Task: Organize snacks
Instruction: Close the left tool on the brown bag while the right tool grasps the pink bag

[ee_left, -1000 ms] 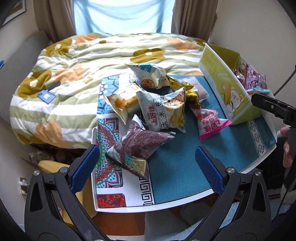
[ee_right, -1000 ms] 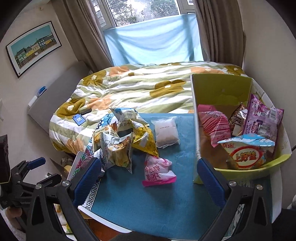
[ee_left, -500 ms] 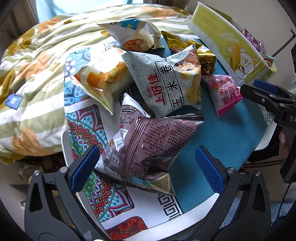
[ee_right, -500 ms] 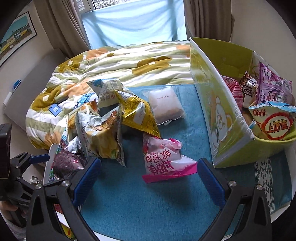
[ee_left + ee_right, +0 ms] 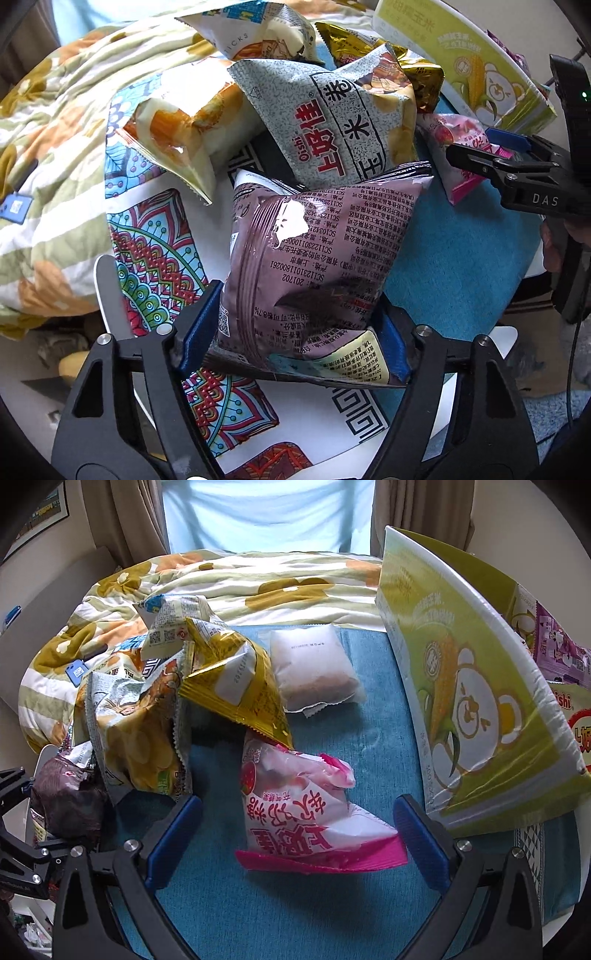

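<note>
A purple-brown snack bag [image 5: 317, 251] lies at the near edge of the snack pile. My left gripper [image 5: 295, 325] is closing on it, and both blue pads press its lower sides. In the right wrist view a pink snack bag [image 5: 295, 801] lies on the teal cloth, between the wide-apart fingers of my right gripper [image 5: 297, 823]; the pads do not touch it. A green corn-bear box [image 5: 461, 686] stands at the right with several snack bags inside.
A grey Oishi bag [image 5: 343, 122], an orange-and-white bag [image 5: 184, 122], a gold bag [image 5: 236, 679] and a clear white pack [image 5: 314, 668] lie behind. The table's patterned mat [image 5: 147, 258] ends near the left gripper. A flowered quilt [image 5: 258, 579] covers the bed beyond.
Both grippers came down toward the table. The left jaws went from wide apart to pressing the purple-brown bag. The right gripper now straddles the pink bag, still open.
</note>
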A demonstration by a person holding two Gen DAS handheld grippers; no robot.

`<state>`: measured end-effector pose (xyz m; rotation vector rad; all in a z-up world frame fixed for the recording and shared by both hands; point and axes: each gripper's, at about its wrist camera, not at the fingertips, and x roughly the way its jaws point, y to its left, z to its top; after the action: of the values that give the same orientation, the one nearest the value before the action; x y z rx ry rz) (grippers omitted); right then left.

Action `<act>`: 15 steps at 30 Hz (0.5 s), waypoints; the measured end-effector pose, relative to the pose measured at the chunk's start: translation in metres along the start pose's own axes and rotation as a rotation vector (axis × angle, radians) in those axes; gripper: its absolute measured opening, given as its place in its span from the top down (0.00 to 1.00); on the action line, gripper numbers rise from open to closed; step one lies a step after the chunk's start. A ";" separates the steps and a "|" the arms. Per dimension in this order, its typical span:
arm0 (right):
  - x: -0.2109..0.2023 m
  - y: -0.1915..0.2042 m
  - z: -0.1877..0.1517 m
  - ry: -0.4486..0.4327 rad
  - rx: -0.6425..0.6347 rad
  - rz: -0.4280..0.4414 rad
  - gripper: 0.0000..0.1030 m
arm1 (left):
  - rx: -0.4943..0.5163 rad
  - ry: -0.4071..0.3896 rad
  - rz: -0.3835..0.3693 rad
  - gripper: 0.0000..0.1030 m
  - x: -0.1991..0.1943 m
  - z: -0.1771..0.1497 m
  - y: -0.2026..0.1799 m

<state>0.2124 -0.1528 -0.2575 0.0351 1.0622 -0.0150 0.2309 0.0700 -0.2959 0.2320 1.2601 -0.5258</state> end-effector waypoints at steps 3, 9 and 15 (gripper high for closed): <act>0.007 0.000 0.001 0.007 -0.012 0.001 0.00 | -0.002 -0.005 0.020 0.34 -0.001 -0.003 -0.002; 0.016 -0.001 0.002 0.018 -0.029 0.011 0.05 | -0.035 -0.019 0.029 0.40 -0.007 -0.012 -0.008; 0.024 -0.005 0.001 0.044 -0.031 0.024 0.14 | -0.082 -0.024 0.028 0.41 -0.016 -0.022 -0.007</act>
<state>0.2245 -0.1576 -0.2781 0.0197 1.1054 0.0238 0.2057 0.0775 -0.2865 0.1736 1.2501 -0.4512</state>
